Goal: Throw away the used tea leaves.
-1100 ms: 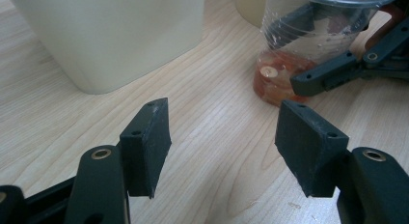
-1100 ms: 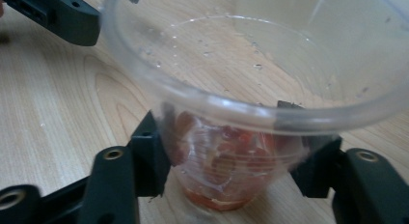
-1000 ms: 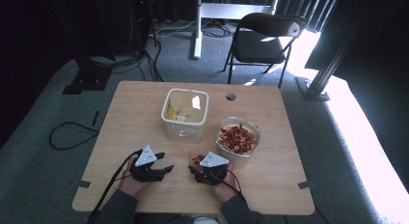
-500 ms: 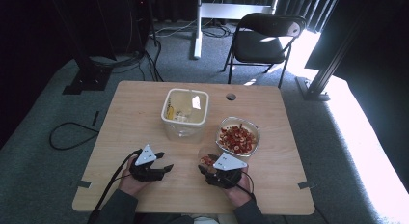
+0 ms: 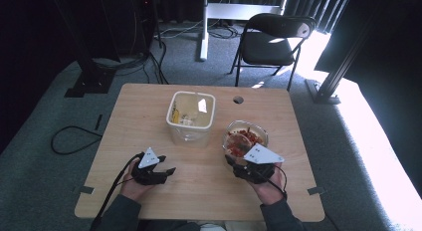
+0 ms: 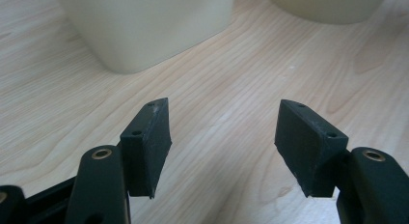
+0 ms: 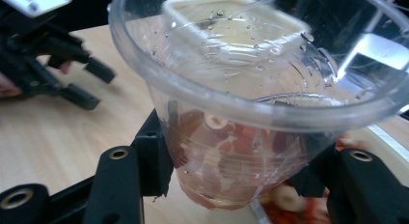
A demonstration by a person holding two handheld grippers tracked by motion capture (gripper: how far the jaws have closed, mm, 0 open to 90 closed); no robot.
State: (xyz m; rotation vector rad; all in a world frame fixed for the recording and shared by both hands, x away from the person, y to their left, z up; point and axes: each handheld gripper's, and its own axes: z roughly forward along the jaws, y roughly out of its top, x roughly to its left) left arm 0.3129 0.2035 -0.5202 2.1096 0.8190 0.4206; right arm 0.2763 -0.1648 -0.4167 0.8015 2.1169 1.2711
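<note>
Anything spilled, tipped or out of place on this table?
Nothing stands out. The right claw grips a clear plastic cup of reddish food pieces, upright, above the food bowl. The square tub stands upright on the table, which shows no spill. The left claw is open, with nothing in it.

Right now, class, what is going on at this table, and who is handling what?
A person sits at a wooden table with a gripper in each hand. The right gripper is clamped on a clear plastic cup with reddish pieces of food in its bottom, held just above a round bowl of similar food. The left gripper rests open and empty on the table, near a square tub.
</note>
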